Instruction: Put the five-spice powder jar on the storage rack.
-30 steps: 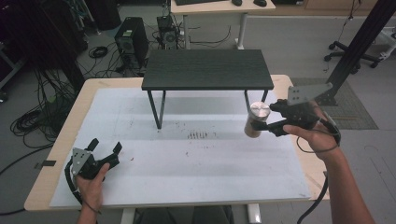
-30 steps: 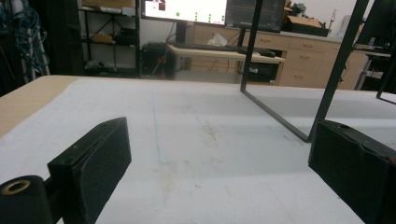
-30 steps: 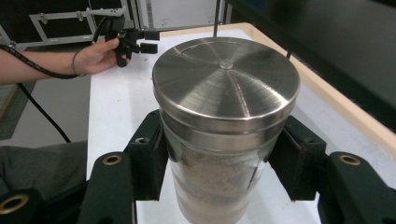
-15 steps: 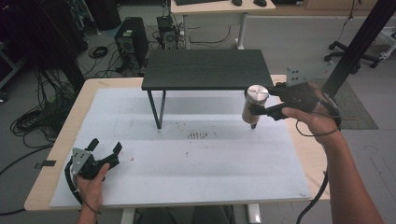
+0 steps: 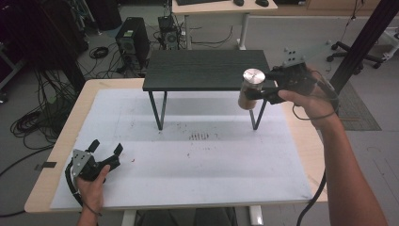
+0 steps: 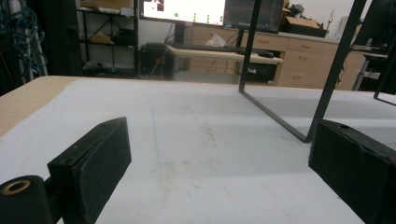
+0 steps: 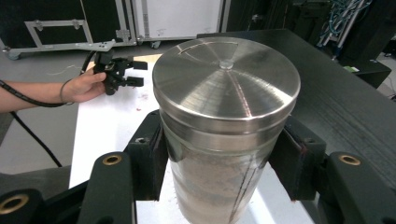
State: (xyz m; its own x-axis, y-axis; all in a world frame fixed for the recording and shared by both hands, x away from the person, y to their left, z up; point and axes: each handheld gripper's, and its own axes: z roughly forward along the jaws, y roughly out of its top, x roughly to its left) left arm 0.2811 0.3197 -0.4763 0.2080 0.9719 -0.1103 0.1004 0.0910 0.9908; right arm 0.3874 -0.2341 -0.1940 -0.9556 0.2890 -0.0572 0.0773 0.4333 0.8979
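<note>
Right gripper view: right gripper (image 7: 219, 158) clamps unlabelled steel-lidded jar (image 7: 226, 126)

The white mat (image 5: 188, 160) is left open across its middle and toward 6 o'clock. At 12 o'clock the way is barred by the black shelf (image 5: 202, 69) and its thin legs (image 5: 162, 110); low passage is allowed between them underneath.

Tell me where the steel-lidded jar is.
High view, right side: the jar is off the table, clamped in the right tool at the front right corner of the black shelf.
</note>
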